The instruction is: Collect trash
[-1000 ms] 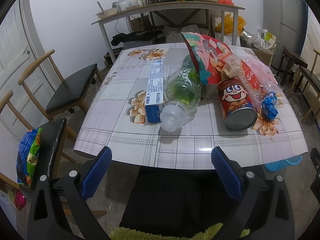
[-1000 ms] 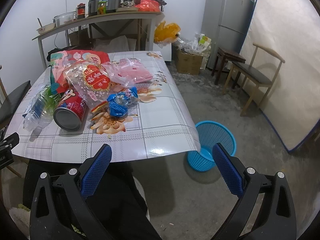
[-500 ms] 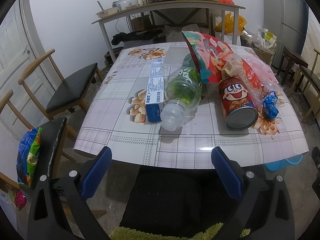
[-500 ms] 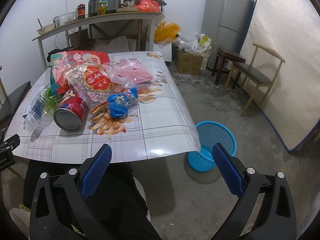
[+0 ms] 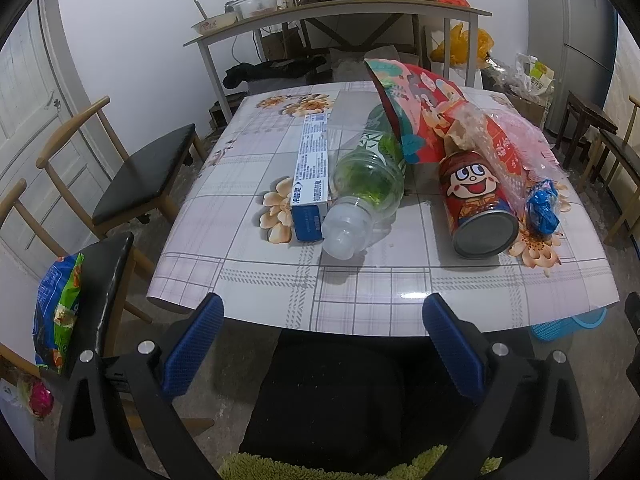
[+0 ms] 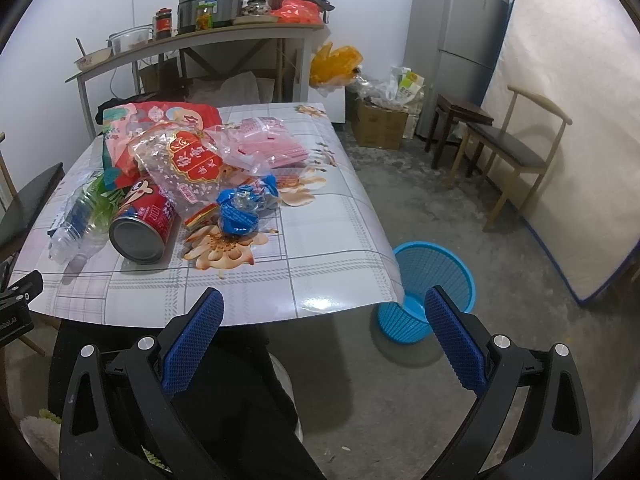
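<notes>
Both grippers spread wide and empty, short of the near edge of the table (image 5: 256,304): left gripper (image 5: 320,344) aimed at the left half, right gripper (image 6: 322,340) at the near right corner. Nothing held yet; collecting not begun. Nearest the near edge, a clear plastic bottle (image 5: 360,196) on its side, neck toward the camera, touching a long blue-and-white box (image 5: 310,168) on its left. To the right, a red cartoon-printed can (image 5: 472,196) on its side, bottom facing forward, with a crumpled blue wrapper (image 6: 240,208) just beside it toward the right edge. Behind these, toward the middle, a clear red-labelled bag (image 6: 188,160), a pink plastic bag (image 6: 268,144) and a big red snack bag (image 5: 416,116) piled together and overlapping. On the floor below the near right corner, a blue mesh wastebasket (image 6: 432,280), likely the destination, empty as far as visible. Risks, judged from here: bottle and can both free to roll off the near edge if nudged rather than pinched squarely; can wide against the jaw span, so likely to slip; bags tangled, so lifting one may drag the wrapper or another bag off the right edge; basket partly tucked under the table, so a drop from straight above the edge may miss. Against the frame a second back: almost nothing changed, trash unmoved, both grippers equally open, the left view only slightly shifted.
</notes>
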`<state>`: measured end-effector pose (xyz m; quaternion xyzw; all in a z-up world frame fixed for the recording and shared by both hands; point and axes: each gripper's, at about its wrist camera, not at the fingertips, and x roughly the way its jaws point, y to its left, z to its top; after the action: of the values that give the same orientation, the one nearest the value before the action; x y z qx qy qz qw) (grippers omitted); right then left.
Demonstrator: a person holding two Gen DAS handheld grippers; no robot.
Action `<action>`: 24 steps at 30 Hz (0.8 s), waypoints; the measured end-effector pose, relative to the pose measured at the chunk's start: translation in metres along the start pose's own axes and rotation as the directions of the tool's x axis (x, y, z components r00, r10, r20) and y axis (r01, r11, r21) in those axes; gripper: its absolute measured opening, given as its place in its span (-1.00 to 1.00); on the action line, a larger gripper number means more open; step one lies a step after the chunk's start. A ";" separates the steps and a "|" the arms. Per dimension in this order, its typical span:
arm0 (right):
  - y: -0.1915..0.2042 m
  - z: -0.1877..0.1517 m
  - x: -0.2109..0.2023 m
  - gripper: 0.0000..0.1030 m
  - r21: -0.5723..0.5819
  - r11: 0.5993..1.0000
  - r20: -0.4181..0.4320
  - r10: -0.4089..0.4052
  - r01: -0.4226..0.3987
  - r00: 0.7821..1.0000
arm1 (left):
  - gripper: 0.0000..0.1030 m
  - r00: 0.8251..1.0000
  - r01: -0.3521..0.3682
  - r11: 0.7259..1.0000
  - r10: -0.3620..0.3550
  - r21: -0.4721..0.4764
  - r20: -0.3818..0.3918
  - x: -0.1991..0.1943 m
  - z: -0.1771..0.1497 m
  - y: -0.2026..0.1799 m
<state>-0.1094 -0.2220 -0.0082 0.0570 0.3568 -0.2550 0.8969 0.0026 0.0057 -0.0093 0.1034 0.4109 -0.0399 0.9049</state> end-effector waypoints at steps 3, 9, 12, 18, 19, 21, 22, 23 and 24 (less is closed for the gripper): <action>0.000 0.000 0.000 0.85 0.001 1.000 0.000 0.001 -0.001 1.000 | 0.89 1.000 0.001 1.000 -0.001 0.001 0.001 0.000 0.000 0.000; 0.000 0.000 0.000 0.85 0.002 1.000 0.000 0.002 -0.002 1.000 | 0.89 1.000 -0.002 1.000 0.002 -0.001 -0.003 0.001 -0.001 0.001; 0.000 0.000 0.000 0.85 0.001 1.000 -0.001 0.002 -0.002 1.000 | 0.89 1.000 -0.003 1.000 0.003 -0.001 -0.005 0.002 -0.002 0.001; 0.000 0.000 0.000 0.85 0.003 1.000 -0.001 0.003 -0.003 1.000 | 0.89 1.000 -0.004 1.000 0.004 -0.002 -0.012 0.003 -0.003 0.002; 0.001 0.000 -0.001 0.85 0.003 1.000 -0.002 0.003 -0.003 1.000 | 0.89 1.000 -0.004 1.000 0.004 -0.003 -0.014 0.003 -0.002 0.002; 0.001 0.000 -0.001 0.85 0.003 1.000 -0.002 0.004 -0.004 1.000 | 0.89 1.000 -0.004 1.000 0.004 -0.003 -0.017 0.004 -0.003 0.002; 0.000 0.000 -0.001 0.85 0.003 1.000 -0.002 0.004 -0.004 1.000 | 0.89 1.000 -0.005 1.000 0.005 -0.003 -0.019 0.004 -0.002 0.001; 0.000 0.000 0.000 0.85 0.003 1.000 -0.002 0.004 -0.004 1.000 | 0.89 1.000 -0.006 1.000 0.006 -0.003 -0.020 0.004 -0.003 0.001; 0.001 0.000 0.000 0.85 0.003 1.000 -0.003 0.005 -0.005 1.000 | 0.89 1.000 -0.006 1.000 0.006 -0.003 -0.022 0.004 -0.002 0.000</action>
<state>-0.1094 -0.2212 -0.0082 0.0597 0.3576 -0.2532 0.8969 0.0042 0.0065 -0.0135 0.1039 0.4205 -0.0354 0.9006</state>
